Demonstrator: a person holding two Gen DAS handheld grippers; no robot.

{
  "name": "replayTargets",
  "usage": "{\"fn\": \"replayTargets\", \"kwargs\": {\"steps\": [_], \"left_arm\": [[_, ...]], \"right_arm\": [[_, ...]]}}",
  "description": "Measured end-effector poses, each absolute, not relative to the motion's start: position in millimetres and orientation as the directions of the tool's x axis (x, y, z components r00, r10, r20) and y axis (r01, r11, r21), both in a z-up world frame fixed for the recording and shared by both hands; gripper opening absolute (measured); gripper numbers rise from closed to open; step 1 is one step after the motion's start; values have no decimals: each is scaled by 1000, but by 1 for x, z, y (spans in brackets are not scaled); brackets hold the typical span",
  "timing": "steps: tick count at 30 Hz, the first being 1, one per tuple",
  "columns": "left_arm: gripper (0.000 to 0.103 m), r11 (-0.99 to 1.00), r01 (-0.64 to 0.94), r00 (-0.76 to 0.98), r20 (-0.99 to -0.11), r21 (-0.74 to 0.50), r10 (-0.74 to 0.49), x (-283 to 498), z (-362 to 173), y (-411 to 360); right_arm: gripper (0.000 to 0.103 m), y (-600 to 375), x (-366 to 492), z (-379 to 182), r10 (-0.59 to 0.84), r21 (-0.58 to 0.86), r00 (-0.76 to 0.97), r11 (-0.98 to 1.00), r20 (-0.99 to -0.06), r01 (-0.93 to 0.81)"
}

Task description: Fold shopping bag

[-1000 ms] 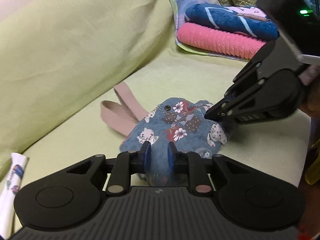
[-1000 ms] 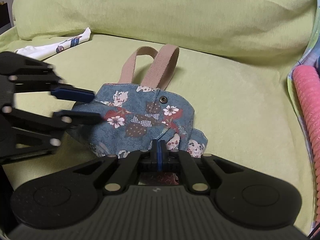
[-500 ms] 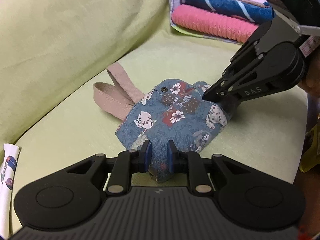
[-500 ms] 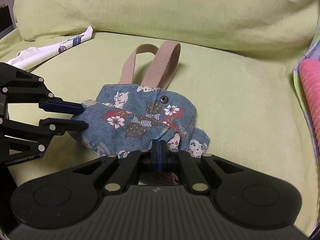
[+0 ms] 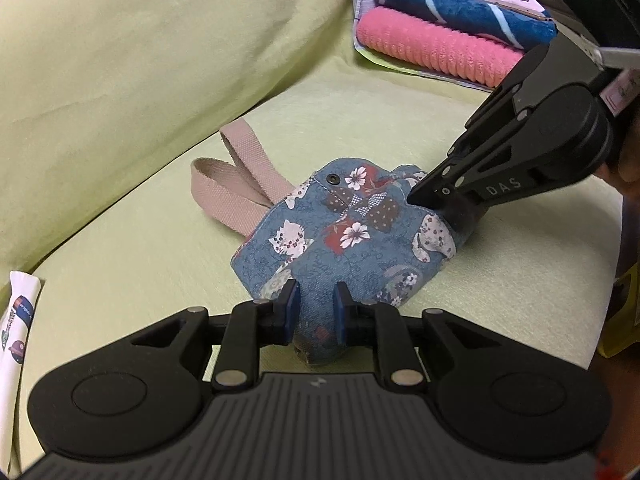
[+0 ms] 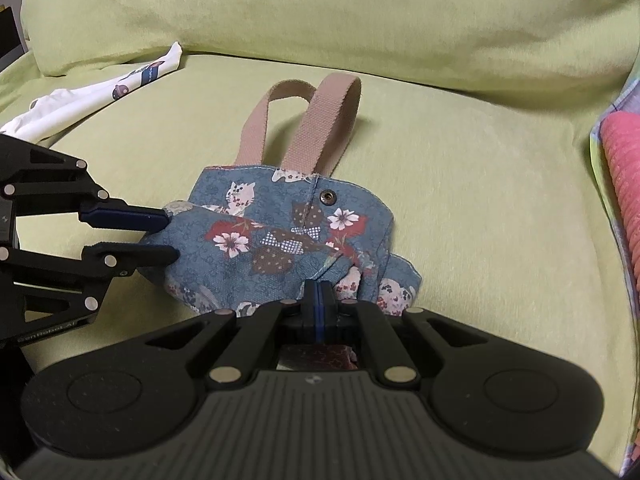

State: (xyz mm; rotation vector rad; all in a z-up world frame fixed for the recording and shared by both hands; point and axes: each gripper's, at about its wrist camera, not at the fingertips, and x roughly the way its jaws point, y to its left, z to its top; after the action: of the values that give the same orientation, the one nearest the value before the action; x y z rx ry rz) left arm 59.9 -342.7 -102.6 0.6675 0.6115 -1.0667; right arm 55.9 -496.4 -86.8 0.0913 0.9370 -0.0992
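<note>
- The only lettering I could read clearly was "DAS", printed in white on the side of my right gripper [image 5: 416, 200] where it showed in the left wrist view; a line of small print ran along the outer edge of my left gripper [image 6: 170, 236] in the right wrist view, too small to make out.
- The shopping bag [image 6: 288, 244], blue cloth printed with cats and flowers and fitted with a metal snap [image 6: 327, 197], lay bunched on the green sofa seat [image 6: 480, 200], its tan webbing handles [image 6: 316, 120] stretched toward the back cushion [image 6: 320, 12].
- My left gripper [image 5: 314, 312] came in low and level at the bag's near corner, its blue pads part-way apart with a fold of the cloth between them.
- My right gripper [image 6: 319, 304] angled down onto the opposite edge, its fingers pressed together and pinching the cloth there.
- A white printed cloth [image 6: 88, 92] lay on the seat, well apart from the bag, its print blurred.
- A pink ribbed towel [image 5: 436, 50] and a blue plush item [image 5: 460, 4] sat stacked at the far end of the sofa.
</note>
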Motion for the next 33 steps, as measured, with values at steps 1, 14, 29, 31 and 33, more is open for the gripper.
{"fn": "replayTargets", "kwargs": {"steps": [1,14,29,31,33], "left_arm": [[19,327,924,360,-733,197,-578,60,-102,-343],[20,335,920,369,-733,202,-572,57,-102,-344],[35,317,920,374,-753,229,-542,52,-102,-351],[39,296,920,384,-752,259,-536,46,-103,-354],[39,293,915,396,-749,276,-531,43,-103,-355]], "right_arm": [[4,-498,56,-86,-39,42,586,991,-810,124],[4,-504,55,-87,-13,80,586,988,-810,132],[4,-509,52,-88,15,100,602,989,-799,108],[4,-508,52,-88,13,97,602,989,-799,108],[4,-508,52,-88,12,97,602,989,-799,109]]}}
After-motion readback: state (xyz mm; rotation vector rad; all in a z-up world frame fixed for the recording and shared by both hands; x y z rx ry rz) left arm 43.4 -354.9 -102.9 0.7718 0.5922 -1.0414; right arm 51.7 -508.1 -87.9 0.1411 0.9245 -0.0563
